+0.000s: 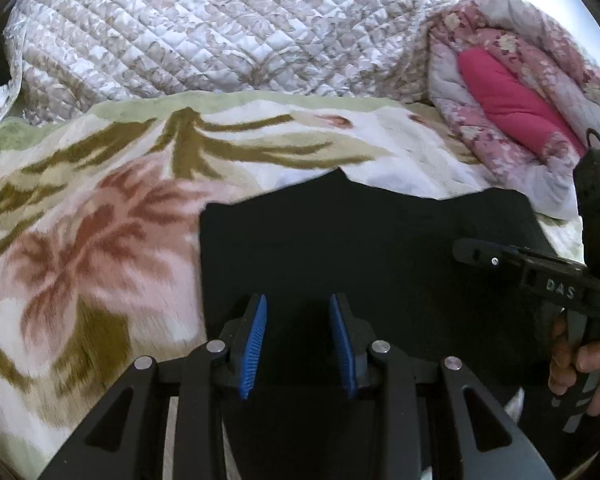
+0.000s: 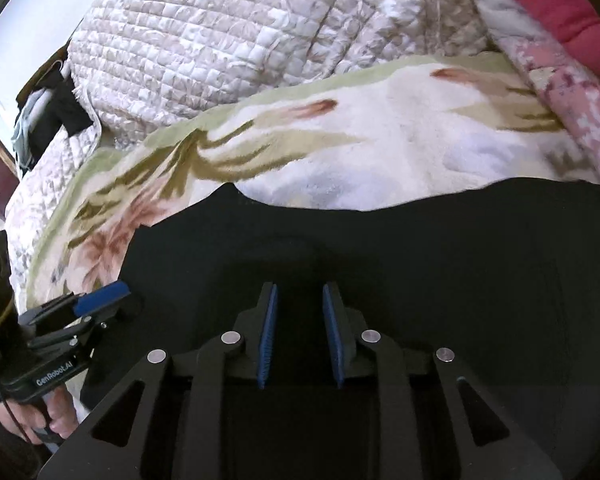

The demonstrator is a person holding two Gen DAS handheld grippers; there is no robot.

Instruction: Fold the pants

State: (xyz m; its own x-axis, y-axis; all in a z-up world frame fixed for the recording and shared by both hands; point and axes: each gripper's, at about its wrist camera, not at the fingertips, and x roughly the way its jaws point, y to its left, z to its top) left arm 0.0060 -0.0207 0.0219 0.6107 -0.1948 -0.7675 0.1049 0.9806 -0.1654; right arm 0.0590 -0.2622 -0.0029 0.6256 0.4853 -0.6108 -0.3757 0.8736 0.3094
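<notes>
Black pants [image 1: 360, 240] lie folded flat on a flowered blanket [image 1: 100, 240]; their far edge is wavy. My left gripper [image 1: 298, 298] hangs over the left part of the pants with its blue pads apart and nothing pinched between them. From the right edge of the left wrist view my right gripper [image 1: 466, 251] reaches in over the pants, held by a hand [image 1: 580, 364]. In the right wrist view the right gripper [image 2: 300, 286] is open over the middle of the pants [image 2: 380, 248]. The left gripper [image 2: 120, 296] sits by the pants' left edge.
A white quilted bedspread [image 1: 200, 32] is bunched up behind the blanket. A pink flowered duvet [image 1: 500, 92] is piled at the back right. Dark items [image 2: 56, 112] lie off the bed's far left. Bare blanket [image 2: 380, 140] shows beyond the pants.
</notes>
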